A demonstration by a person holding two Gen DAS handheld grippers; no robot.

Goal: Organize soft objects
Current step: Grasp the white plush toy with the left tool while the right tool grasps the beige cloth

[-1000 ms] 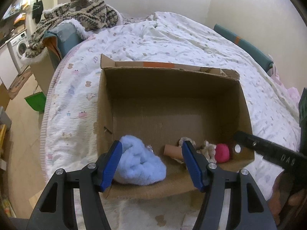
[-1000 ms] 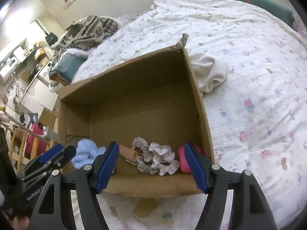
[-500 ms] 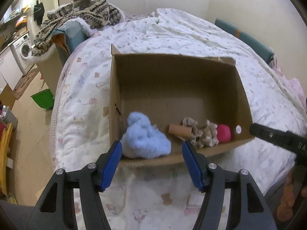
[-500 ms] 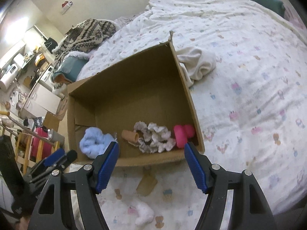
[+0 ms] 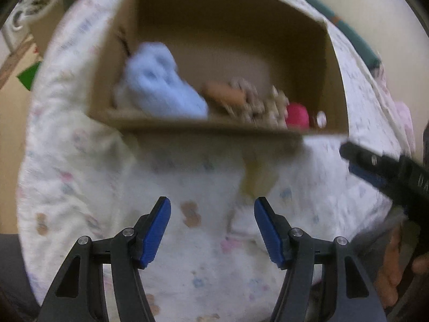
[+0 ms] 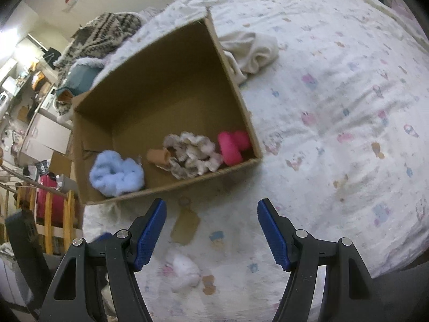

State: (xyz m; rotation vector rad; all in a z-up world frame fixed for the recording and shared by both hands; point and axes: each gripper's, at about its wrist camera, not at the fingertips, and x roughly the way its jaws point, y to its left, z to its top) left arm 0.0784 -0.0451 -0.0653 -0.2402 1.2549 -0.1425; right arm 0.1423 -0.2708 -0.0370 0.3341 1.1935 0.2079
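While a small white fluffy piece lay on the bedspread just below and between my right gripper's parted, empty jaws, my left gripper also hung open and empty over the bedding, short of the cardboard box. Inside I counted one blue fluffy piece, one ruffled beige scrunchie, one tan roll and one pink roll. I could read no writing.

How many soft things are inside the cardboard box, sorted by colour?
Light blue: 1, fluffy cloth
Tan: 1, roll
Cream and grey: 1, ruffled bundle
Pink: 1, roll
Total: 4 in the box
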